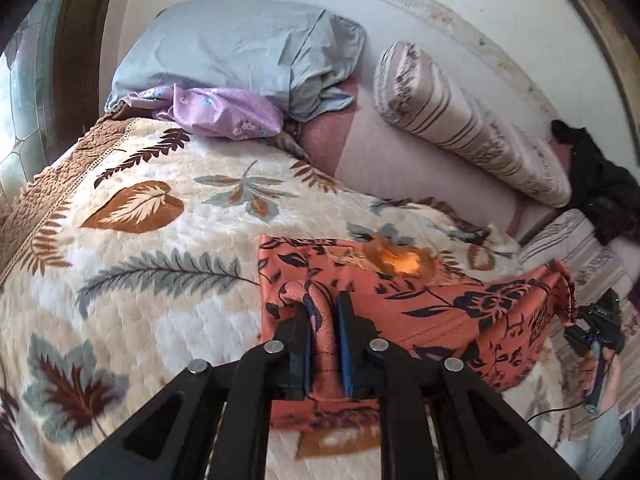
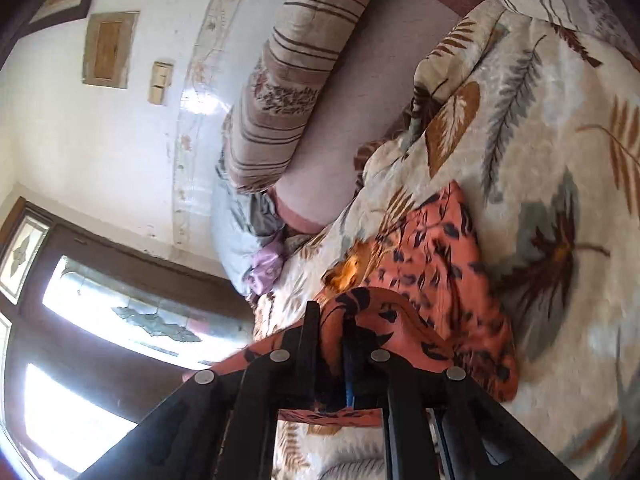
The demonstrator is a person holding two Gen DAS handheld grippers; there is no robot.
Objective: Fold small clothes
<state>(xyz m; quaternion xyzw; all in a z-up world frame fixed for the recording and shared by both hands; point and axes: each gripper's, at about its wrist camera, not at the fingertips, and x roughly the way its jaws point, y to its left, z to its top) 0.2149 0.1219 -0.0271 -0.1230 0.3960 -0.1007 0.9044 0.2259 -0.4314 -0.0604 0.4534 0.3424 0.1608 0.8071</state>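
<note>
Both grippers pinch one orange floral cloth (image 1: pixel 420 300): left gripper (image 1: pixel 325 312) low centre, right gripper (image 1: pixel 576 320) at far right. The cloth's long edge stretches between them across the leaf-print blanket (image 1: pixel 140 240).

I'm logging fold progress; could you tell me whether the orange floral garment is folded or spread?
Partly folded: the orange floral garment is doubled, lifted edge held by both grippers.

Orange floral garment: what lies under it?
The cream leaf-print quilted blanket lies under the orange floral garment; it shows through a hole. What lies under the rest is covered.
</note>
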